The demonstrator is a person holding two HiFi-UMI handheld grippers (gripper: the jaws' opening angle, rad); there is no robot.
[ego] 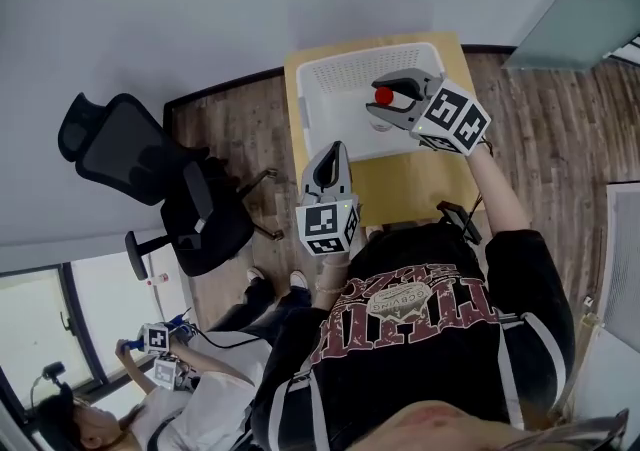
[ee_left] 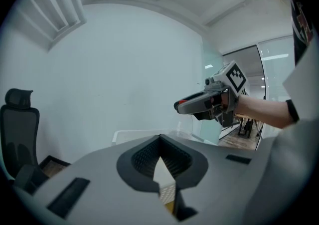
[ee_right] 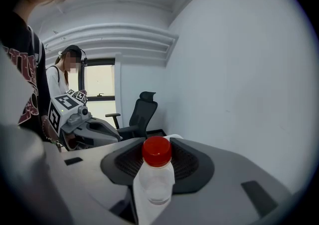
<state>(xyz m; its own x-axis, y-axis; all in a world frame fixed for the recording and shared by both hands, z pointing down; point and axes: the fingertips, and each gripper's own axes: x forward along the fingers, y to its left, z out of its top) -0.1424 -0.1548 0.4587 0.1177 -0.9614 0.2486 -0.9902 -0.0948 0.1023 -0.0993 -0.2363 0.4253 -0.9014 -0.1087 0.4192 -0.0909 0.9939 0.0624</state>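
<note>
— What has the right gripper (ego: 392,101) got?
— Its jaws are closed onto a small clear plastic bottle with a red screw cap (ee_right: 156,176). The pads press the two sides of the body and the cap end pokes out past the tips. In the head view it sits at upper centre, over the white perforated plastic basket (ego: 318,99).

— And the left gripper (ego: 331,153)?
— Just below centre of that frame. Its jaws are drawn together at the tips with nothing between them, and the slit in its own view shows only basket and table. It is well apart from the bottle.

— How would that bottle handle?
— Light, I'd judge, though I can't tell whether there's liquid in it. The thin walls probably dent under a hard squeeze, and the smooth plastic could slip. The shoulder and the neck under the cap look stiffer, so they seem the safer hold.

— Count?
— One bottle, one cap, one basket and one light wooden table (ego: 425,184) beneath it, plus two grippers here. At the left of the frame there's one black office chair (ego: 120,144). At lower left, a second person (ego: 200,401) holds two more marker-cubed grippers (ego: 158,339).
</note>
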